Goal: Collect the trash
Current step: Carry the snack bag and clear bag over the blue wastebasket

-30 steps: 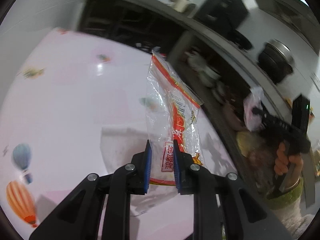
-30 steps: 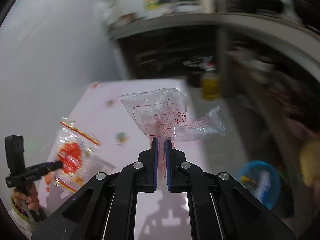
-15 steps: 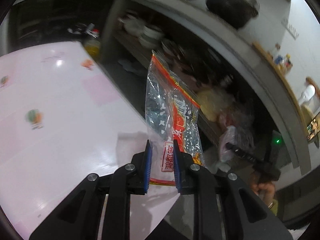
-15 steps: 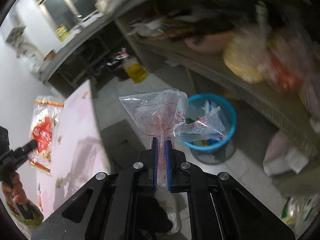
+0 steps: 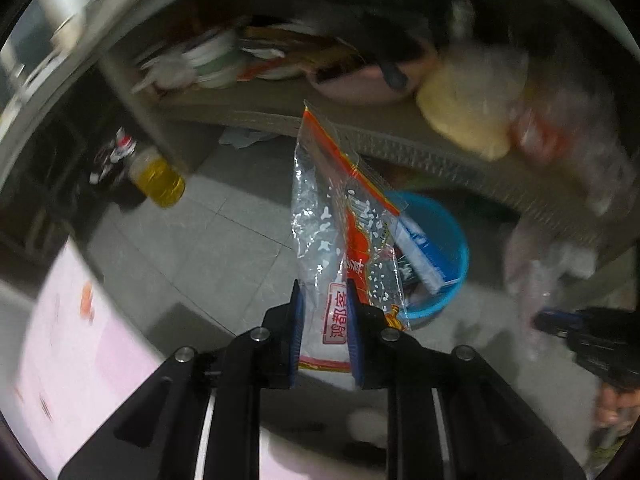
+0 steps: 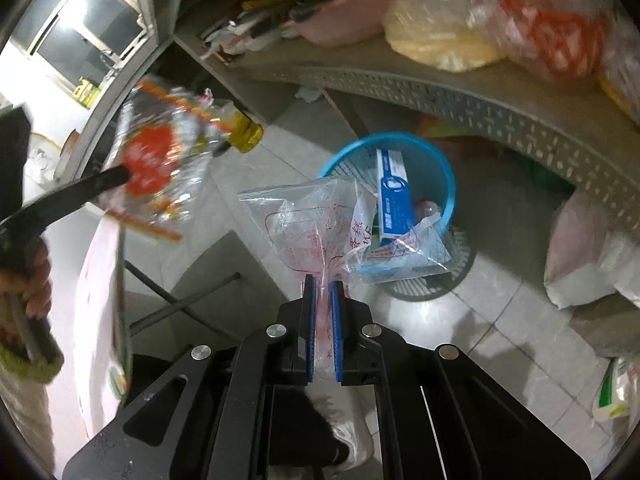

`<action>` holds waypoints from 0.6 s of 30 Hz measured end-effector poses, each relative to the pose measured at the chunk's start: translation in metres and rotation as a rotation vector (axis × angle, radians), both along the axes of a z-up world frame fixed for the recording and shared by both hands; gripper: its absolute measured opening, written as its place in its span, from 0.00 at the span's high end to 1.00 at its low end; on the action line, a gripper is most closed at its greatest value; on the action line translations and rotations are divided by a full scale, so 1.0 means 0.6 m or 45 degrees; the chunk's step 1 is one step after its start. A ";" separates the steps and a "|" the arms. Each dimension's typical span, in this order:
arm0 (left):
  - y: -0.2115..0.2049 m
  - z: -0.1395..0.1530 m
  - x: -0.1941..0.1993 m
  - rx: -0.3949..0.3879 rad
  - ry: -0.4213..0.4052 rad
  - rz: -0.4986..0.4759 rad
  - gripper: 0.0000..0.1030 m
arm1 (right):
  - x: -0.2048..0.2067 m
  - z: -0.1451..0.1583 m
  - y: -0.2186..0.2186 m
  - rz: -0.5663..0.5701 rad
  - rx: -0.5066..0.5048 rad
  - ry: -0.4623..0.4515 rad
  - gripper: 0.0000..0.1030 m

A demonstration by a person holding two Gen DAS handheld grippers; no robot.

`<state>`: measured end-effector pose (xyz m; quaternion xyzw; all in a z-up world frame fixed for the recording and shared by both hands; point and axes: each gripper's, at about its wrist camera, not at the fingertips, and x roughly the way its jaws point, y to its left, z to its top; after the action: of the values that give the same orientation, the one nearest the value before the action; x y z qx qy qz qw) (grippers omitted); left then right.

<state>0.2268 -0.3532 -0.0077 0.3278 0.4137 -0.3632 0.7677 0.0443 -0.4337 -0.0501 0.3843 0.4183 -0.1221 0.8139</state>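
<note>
My left gripper [image 5: 323,292] is shut on the lower end of a clear snack bag with red and orange print [image 5: 340,232], held up over the tiled floor just left of a blue trash bin [image 5: 448,240]. My right gripper [image 6: 321,286] is shut on a crumpled clear plastic bag with red writing [image 6: 320,220], which hangs in front of the blue trash bin [image 6: 444,168]. A blue and white box [image 6: 394,196] stands inside the bin. In the right wrist view the left gripper [image 6: 124,176] shows at the far left, blurred, with its snack bag [image 6: 160,160].
A grey shelf [image 6: 480,92] runs behind the bin, loaded with a pink basin [image 6: 344,8] and filled bags [image 6: 440,36]. A yellow oil bottle [image 5: 160,178] stands on the floor. The pink table edge [image 5: 92,340] is at lower left. White sacks [image 6: 588,252] lie right of the bin.
Both grippers swung away from the pink table toward the floor and the blue bin, each still gripping its bag. The bin now sits close behind both bags.
</note>
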 end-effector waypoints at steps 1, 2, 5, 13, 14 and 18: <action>-0.017 -0.018 0.002 0.035 -0.013 -0.027 0.82 | -0.002 -0.010 -0.003 -0.005 0.011 0.005 0.94; -0.046 -0.043 0.007 0.086 -0.031 -0.065 0.82 | -0.001 -0.017 -0.008 -0.012 0.025 0.009 0.94; -0.111 -0.109 0.027 0.214 -0.081 -0.153 0.82 | 0.001 -0.036 -0.019 -0.033 0.065 0.024 0.94; -0.215 -0.235 0.068 0.434 -0.339 -0.334 0.82 | -0.002 -0.060 -0.036 -0.070 0.089 0.069 0.94; -0.222 -0.251 0.070 0.465 -0.365 -0.360 0.82 | -0.003 -0.064 -0.035 -0.071 0.088 0.078 0.94; -0.241 -0.326 0.078 0.610 -0.319 -0.475 0.81 | -0.001 -0.083 -0.038 -0.079 0.106 0.106 0.94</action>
<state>0.2736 -0.4979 -0.2035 0.6114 0.3225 -0.3469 0.6340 0.0435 -0.4566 -0.0999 0.4251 0.4445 -0.1455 0.7749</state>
